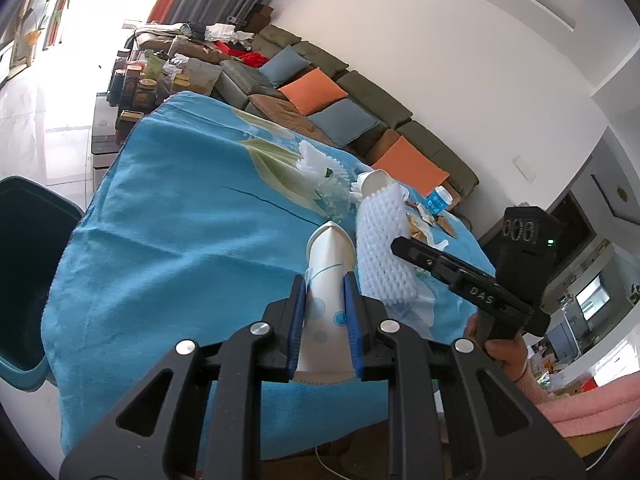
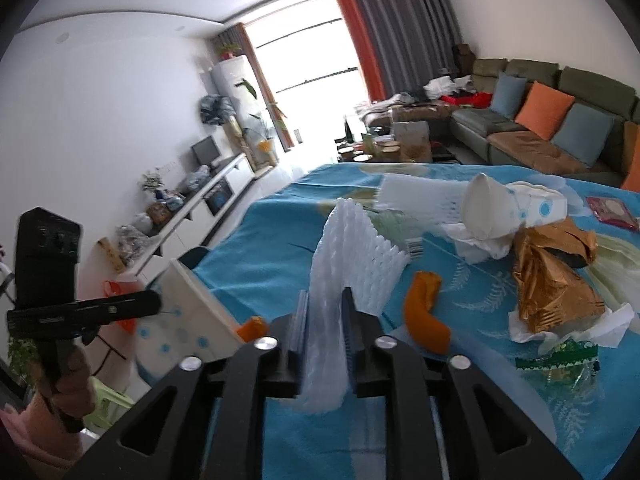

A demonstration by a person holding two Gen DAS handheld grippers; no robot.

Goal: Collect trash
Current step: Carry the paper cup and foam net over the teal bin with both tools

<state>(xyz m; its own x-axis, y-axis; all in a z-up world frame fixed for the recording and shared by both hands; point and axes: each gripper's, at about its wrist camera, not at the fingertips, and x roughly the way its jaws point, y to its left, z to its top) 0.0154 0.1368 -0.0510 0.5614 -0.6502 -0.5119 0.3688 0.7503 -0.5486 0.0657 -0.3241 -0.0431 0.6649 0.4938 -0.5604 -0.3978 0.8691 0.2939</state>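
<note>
The left tongs (image 1: 325, 306) pinch a flattened white paper cup (image 1: 328, 280) with blue dots between their blue pads, the cup's creased end sticking out ahead of the tips over the bench (image 1: 168, 208), which is draped in a blue cloth with a leaf print. Just right of the left tongs, the right tongs (image 2: 325, 312) have a sheet of white foam netting (image 2: 352, 248) standing upright between their pads; the gap is narrow and the netting fills it, though whether the pads press on it cannot be told for sure. A hand (image 1: 500, 350) grips the handle of the right tongs, and a pink sleeve (image 1: 576, 400) shows behind it. To the right of the right tongs, close by, an orange peel (image 2: 426, 316) lies on the cloth, and further right sit a crumpled gold wrapper (image 2: 556, 280), white tissue (image 2: 576, 330) and a green wrapper (image 2: 560, 360). Ahead of the right tongs, beyond the netting, another white paper cup (image 2: 486, 210) lies on its side on tissue, with a second piece of foam netting (image 2: 420, 196) beyond it. Far left of the left tongs, off the bench's edge, stands a teal bin (image 1: 28, 264). Past the bench's far end a low table crowded with jars (image 1: 140, 84) sits before a green sofa (image 1: 360, 96) with orange and blue cushions (image 1: 312, 90).
</note>
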